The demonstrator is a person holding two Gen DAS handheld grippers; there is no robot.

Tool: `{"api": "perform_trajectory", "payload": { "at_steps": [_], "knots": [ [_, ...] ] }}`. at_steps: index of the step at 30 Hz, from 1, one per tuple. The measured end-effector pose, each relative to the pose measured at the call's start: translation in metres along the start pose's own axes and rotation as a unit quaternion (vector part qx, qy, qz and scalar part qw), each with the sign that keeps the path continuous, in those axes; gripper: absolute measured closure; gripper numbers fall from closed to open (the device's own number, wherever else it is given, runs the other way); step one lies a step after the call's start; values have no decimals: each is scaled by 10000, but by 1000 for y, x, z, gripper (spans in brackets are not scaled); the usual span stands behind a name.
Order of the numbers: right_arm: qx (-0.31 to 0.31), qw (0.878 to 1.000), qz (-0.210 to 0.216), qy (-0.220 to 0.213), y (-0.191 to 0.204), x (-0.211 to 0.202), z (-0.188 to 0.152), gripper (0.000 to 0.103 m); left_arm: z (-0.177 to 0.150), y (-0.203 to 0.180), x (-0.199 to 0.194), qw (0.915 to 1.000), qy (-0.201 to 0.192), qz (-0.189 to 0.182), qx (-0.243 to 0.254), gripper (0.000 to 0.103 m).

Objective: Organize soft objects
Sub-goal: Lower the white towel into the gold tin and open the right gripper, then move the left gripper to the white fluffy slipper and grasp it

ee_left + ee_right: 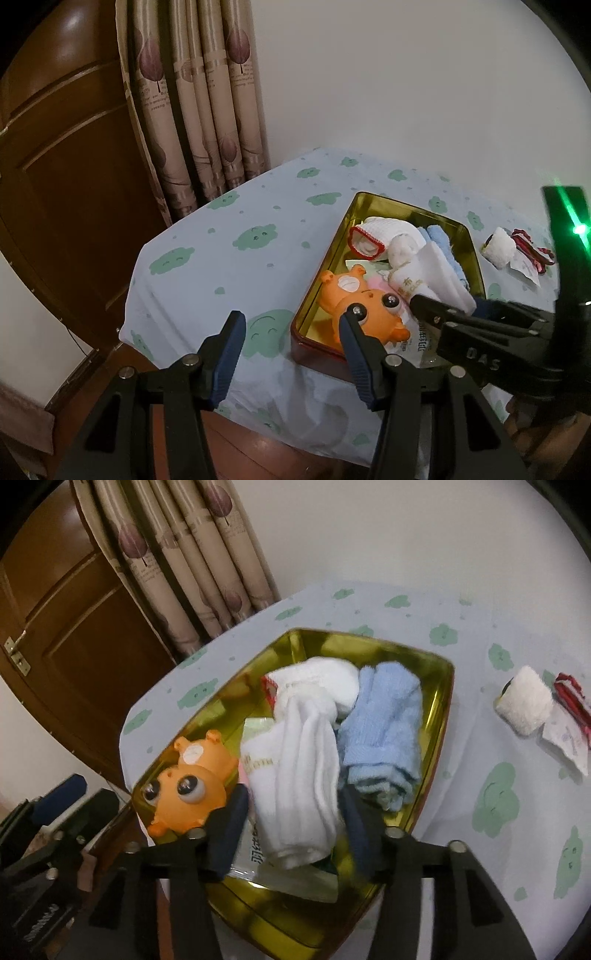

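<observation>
Soft things fill a gold-lined tin with a red outer wall, which sits on a pale blue cloth with green cloud prints. From the left wrist view, the left gripper hangs over the tin's near corner with its blue-padded jaws spread wide and nothing between them. One finger stands in front of the orange toy, which lies at the near end of the tin. Behind the toy lie a white sock with red trim, a white towel and a blue towel. Well apart from the tin, on the cloth, rest a rolled white cloth and a red item just beside it. The right gripper reaches in from the right, over the white towel. From the right wrist view, the right gripper has its jaws spread on either side of the white towel; whether the pads touch it cannot be told. The blue towel lies against the white one, and the orange toy is just beside the left finger. A wooden door and patterned curtains stand behind.
</observation>
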State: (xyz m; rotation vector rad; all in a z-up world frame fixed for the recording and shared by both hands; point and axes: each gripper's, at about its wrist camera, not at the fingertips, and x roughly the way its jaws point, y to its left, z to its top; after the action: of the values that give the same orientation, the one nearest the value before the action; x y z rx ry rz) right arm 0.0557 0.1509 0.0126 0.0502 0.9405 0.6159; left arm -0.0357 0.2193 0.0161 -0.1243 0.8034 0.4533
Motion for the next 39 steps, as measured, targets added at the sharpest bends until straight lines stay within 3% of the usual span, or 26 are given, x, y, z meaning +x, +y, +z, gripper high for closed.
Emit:
{"api": "perform_trajectory", "payload": {
  "at_steps": [4,9,11,14,16,21,26,33,36,39],
  "knots": [
    [-10,9989,175,-440,3,-21,6,32,-1,0,2,10000,44,-5,-4,49],
    [85,9945,226,-1015,-5,-56,3,29,-2,-2,3,10000,71,24,48,49],
    [72,9925,-1,-1221,-14,-72,-6,23,-2,-3,3,9999,77,53,60,49],
    [24,9877,-727,-1387,-39,-93,-30,18,-3,-2,3,10000,77,44,21,49],
    [4,9831,-1365,-1221,-67,-99,-51,17,-3,-1,3,10000,70,56,-1,49],
    [616,9711,-2154,-817,-143,-121,-94,17,-6,-7,1,9999,39,110,92,49],
    [1048,9446,-3056,-574,-207,-153,-132,17,-11,-21,-1,9991,-18,184,382,49],
    [1974,9145,-3494,-517,-280,-194,-164,17,-17,-46,-16,9955,-333,56,884,49],
    [2570,9111,-3176,-540,-305,-202,-174,17,-19,-66,-27,9908,-492,-124,1256,49],
    [2551,9152,-3067,-578,-306,-202,-173,12,-20,-97,-35,9812,-567,-439,1794,49]
  ]
}}
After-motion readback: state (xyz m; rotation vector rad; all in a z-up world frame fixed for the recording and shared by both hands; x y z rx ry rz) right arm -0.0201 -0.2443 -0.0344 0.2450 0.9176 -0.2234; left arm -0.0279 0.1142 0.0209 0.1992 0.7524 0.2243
